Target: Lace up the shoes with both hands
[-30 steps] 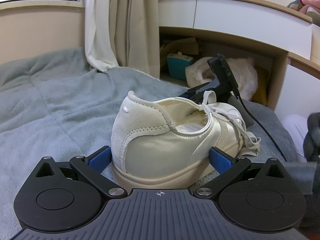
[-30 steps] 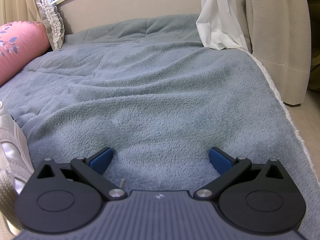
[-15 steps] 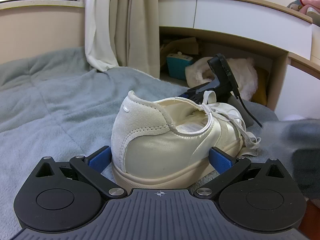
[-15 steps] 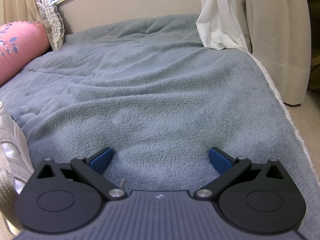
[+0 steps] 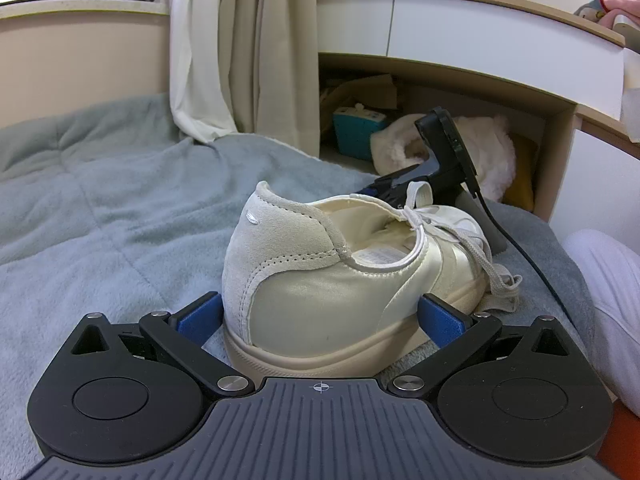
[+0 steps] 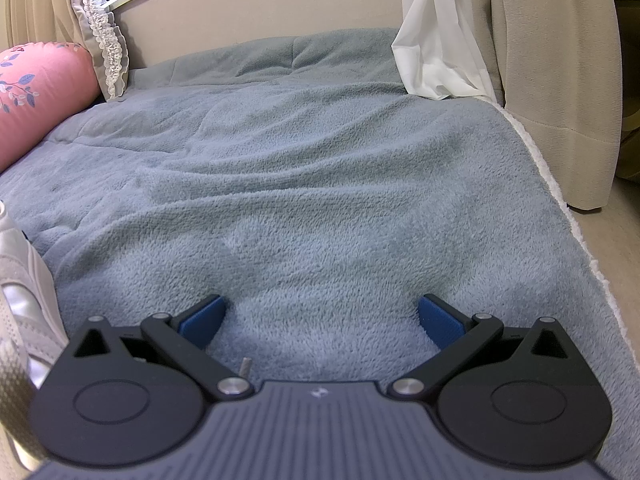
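One shoe [image 5: 340,280], one pillow [image 6: 36,92], two tools [image 5: 320,316].

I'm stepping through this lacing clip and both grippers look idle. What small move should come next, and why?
Probably bring the right gripper round toward the laces. It is open over bare blanket, with the shoe only at its left edge, so it cannot reach them from here. The left gripper is open with the heel between its fingers, and the loose lace ends hang down the far side.
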{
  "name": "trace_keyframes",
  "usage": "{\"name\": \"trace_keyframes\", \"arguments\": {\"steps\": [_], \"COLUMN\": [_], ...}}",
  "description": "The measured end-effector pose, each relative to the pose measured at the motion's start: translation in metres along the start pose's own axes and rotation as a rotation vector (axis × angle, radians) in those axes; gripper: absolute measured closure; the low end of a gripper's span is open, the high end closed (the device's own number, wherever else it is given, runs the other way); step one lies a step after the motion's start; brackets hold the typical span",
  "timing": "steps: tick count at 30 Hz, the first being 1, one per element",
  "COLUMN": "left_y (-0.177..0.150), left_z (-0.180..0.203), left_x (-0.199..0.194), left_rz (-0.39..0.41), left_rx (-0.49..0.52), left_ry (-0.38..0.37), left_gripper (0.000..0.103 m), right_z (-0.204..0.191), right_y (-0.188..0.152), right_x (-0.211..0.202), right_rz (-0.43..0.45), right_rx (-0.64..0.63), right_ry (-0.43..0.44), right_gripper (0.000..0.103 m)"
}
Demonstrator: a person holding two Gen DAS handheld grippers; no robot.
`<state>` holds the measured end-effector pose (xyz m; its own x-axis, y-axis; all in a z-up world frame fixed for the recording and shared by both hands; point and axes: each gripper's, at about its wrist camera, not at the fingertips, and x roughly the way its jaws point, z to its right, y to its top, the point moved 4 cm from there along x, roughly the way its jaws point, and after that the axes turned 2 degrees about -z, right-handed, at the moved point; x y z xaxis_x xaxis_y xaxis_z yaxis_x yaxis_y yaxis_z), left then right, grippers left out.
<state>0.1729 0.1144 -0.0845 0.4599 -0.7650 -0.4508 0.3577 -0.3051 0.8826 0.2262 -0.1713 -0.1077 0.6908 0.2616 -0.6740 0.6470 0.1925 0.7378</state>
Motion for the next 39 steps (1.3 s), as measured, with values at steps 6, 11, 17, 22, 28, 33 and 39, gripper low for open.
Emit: {"name": "trace_keyframes", "arguments": {"steps": [6, 11, 17, 22, 28, 33, 39], "left_y": [-0.0001, -0.0002, -0.0001, -0.0002, -0.0003, -0.0002, -0.0004], "left_z": [0.0002, 0.0006, 0.0004, 0.0004, 0.0005, 0.0004, 0.0003], "left_x": [0.0001, 0.0000, -0.0001, 0.0000, 0.0001, 0.0001, 0.0000], "left_rz": [0.000, 0.000, 0.000, 0.000, 0.000, -0.001, -0.001], "left_rx": [0.000, -0.001, -0.001, -0.001, -0.002, -0.002, -0.003], "left_ry": [0.000, 0.000, 0.000, 0.000, -0.001, -0.001, -0.001], "left_gripper": [0.000, 0.000, 0.000, 0.000, 0.000, 0.000, 0.000], "right_z": [-0.0005, -0.0010, -0.0005, -0.0020, -0.0028, -0.0014, -0.0022], "right_y": [0.0003, 0.0007, 0.0005, 0.0014, 0.0019, 0.0010, 0.0015], "right_x": [0.0002, 0.0005, 0.0003, 0.0010, 0.0014, 0.0007, 0.0012], "right_rz": [0.000, 0.000, 0.000, 0.000, 0.000, 0.000, 0.000], "right_rx": [0.000, 0.000, 0.000, 0.000, 0.000, 0.000, 0.000], "right_ry": [0.000, 0.000, 0.000, 0.000, 0.000, 0.000, 0.000], "right_gripper": [0.000, 0.000, 0.000, 0.000, 0.000, 0.000, 0.000]}}
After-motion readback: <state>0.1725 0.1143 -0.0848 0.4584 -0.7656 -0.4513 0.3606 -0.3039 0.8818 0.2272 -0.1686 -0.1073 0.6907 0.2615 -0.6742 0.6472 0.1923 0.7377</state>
